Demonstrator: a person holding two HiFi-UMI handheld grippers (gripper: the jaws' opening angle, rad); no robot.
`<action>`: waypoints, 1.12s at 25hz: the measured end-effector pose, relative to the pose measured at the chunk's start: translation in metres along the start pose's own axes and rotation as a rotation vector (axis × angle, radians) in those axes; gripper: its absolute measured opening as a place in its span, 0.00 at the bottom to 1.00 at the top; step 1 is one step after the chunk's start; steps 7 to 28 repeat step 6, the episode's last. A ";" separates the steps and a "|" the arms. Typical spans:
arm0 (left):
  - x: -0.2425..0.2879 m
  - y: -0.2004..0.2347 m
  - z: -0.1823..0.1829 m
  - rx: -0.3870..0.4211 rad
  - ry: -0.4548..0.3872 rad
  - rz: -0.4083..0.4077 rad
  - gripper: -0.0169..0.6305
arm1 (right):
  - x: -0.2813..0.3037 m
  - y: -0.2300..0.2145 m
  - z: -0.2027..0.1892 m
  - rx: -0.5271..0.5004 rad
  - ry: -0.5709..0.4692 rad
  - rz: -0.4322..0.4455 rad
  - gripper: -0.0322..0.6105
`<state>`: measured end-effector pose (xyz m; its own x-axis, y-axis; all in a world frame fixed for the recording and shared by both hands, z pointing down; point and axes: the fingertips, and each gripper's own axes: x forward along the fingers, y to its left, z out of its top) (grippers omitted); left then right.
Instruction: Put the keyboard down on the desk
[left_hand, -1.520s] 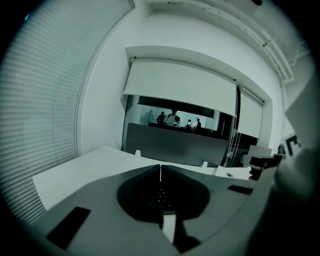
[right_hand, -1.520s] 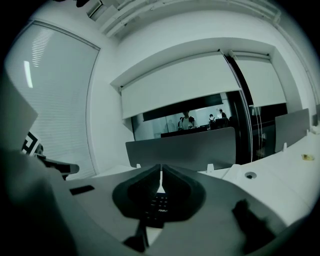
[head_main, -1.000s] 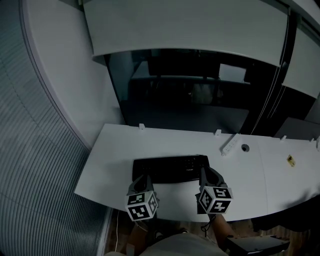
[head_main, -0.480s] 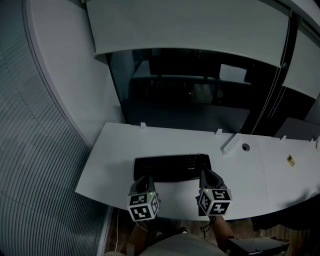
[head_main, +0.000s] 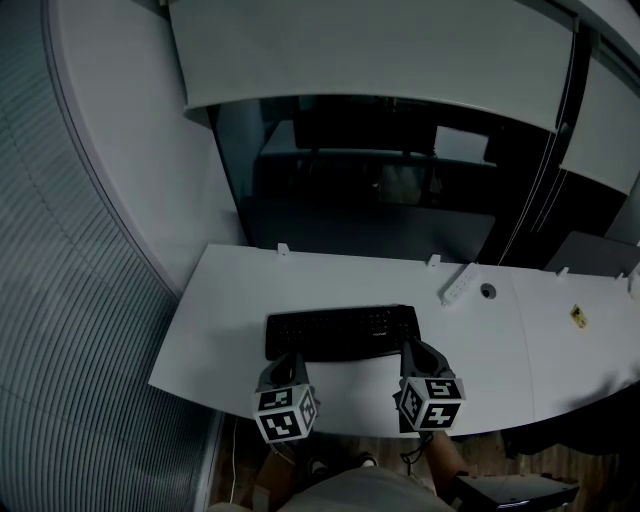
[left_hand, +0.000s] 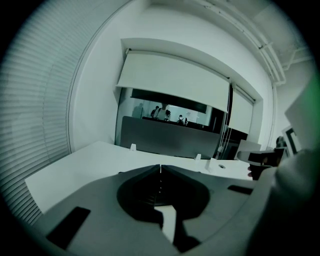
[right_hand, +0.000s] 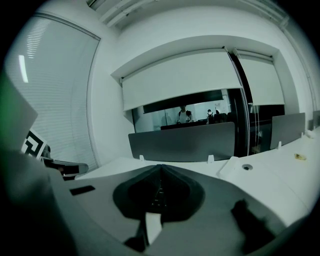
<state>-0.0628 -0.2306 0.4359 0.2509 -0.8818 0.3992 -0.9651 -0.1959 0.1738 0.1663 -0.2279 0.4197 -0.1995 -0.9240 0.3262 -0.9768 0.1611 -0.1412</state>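
Desk (head_main: 225, 300), white and curved, takes up most of what we look down on, with a dark partition (head_main: 380, 235) standing along its far edge. On the desk lies the black keyboard (head_main: 340, 333), flat on the top, its long side running left to right, close to our edge and well clear of the partition. We hold a gripper in each hand at the keyboard's near side. The left gripper (left_hand: 160, 167) points at the keyboard's left end and the right gripper (right_hand: 160, 166) at its right end, each tip reaching the near rim; from above we cannot tell whether the tips touch it. In both gripper views the jaws are pressed together, tip against tip, with only a thin seam between them and nothing caught there. Farther right on the desk, well apart from the keyboard, a white power strip (head_main: 458, 290) lies at a slant near the far edge. Just beside it is a small round cable hole (head_main: 488, 292), and farther right a tiny yellow tag (head_main: 579, 318).
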 end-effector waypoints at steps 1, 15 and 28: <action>0.000 0.000 0.000 -0.002 0.001 0.000 0.05 | 0.000 0.000 0.000 0.000 0.000 -0.002 0.10; 0.000 0.003 0.001 -0.004 -0.001 0.002 0.05 | -0.002 -0.002 0.000 -0.002 -0.001 -0.025 0.10; 0.000 0.003 0.001 -0.004 -0.001 0.002 0.05 | -0.002 -0.002 0.000 -0.002 -0.001 -0.025 0.10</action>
